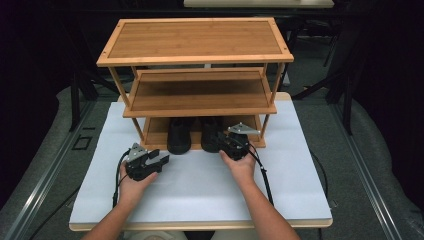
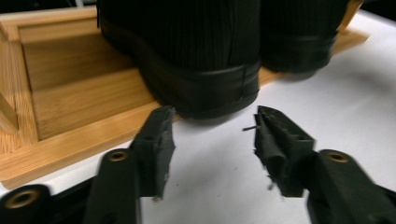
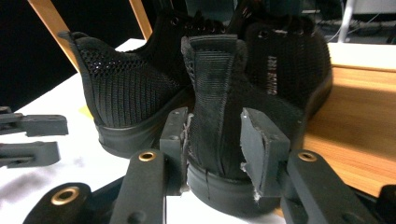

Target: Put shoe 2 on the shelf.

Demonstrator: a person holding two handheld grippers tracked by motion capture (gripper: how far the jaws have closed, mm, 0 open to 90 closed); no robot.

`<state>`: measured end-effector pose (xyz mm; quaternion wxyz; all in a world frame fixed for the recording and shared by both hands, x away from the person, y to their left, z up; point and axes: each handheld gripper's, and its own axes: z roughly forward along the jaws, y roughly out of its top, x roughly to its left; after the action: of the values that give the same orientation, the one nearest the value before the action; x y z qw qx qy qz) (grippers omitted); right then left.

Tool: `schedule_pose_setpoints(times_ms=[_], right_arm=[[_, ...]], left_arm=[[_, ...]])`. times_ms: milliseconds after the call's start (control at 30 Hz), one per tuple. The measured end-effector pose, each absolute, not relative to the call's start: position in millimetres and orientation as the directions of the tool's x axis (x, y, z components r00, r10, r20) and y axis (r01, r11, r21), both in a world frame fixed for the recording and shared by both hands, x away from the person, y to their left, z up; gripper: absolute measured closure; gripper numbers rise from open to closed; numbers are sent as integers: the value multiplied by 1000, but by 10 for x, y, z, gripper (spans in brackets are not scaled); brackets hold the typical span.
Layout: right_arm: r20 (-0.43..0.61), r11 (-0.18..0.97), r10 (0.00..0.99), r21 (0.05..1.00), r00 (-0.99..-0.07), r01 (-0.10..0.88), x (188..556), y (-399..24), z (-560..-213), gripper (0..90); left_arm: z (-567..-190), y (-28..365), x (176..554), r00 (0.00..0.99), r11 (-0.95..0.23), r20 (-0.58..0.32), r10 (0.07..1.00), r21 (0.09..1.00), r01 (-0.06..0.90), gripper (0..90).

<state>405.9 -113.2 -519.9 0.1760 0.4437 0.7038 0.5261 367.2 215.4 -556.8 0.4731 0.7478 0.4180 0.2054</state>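
Two black shoes sit side by side on the bottom shelf of a bamboo rack [image 1: 195, 60] that stands on a white-topped counter [image 1: 200, 190], their heels jutting over the shelf's front edge toward the person.

The right gripper [image 1: 231, 144] is at the heel of the right shoe [image 1: 211, 135]. In the right gripper view that heel [image 3: 219, 116] stands upright between the two jaws; the left jaw lies against its knit side, while a narrow gap shows beside the other jaw, so the jaws are parted around the heel rather than pinching it.

The left gripper [image 1: 162, 159] rests low over the counter, just in front of the left shoe [image 1: 179, 136] and a little to its left. In the left gripper view the jaws are spread with only white counter between them, and the shoe's heel [image 2: 201, 79] lies just beyond their tips, apart from both.
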Motion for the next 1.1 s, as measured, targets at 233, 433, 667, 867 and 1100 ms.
schedule_pose_setpoints(times_ms=[233, 433, 667, 867, 1100], right_arm=[[190, 29, 849, 915, -493, 403, 3876, -1289, -5181, 677], [151, 46, 906, 894, -395, 447, 3969, -1338, -5300, 697], [160, 42, 921, 865, -355, 500, 4117, -1283, -5468, 701], [207, 16, 907, 853, -366, 521, 4141, -1217, -5526, 726], [225, 6, 898, 854, -378, 521, 4135, -1175, -5534, 734]], left_arm=[[-5526, 2124, 3775, 503, -153, -88, 860, 895, 419, 597], [-5638, 2081, 3889, 465, -142, -93, 881, 884, 446, 583], [-5625, 2039, 3984, 453, -133, -105, 885, 877, 462, 575], [-5626, 1948, 4022, 467, -134, -105, 878, 882, 451, 573], [-5587, 1838, 4051, 476, -156, -92, 875, 876, 457, 582]])
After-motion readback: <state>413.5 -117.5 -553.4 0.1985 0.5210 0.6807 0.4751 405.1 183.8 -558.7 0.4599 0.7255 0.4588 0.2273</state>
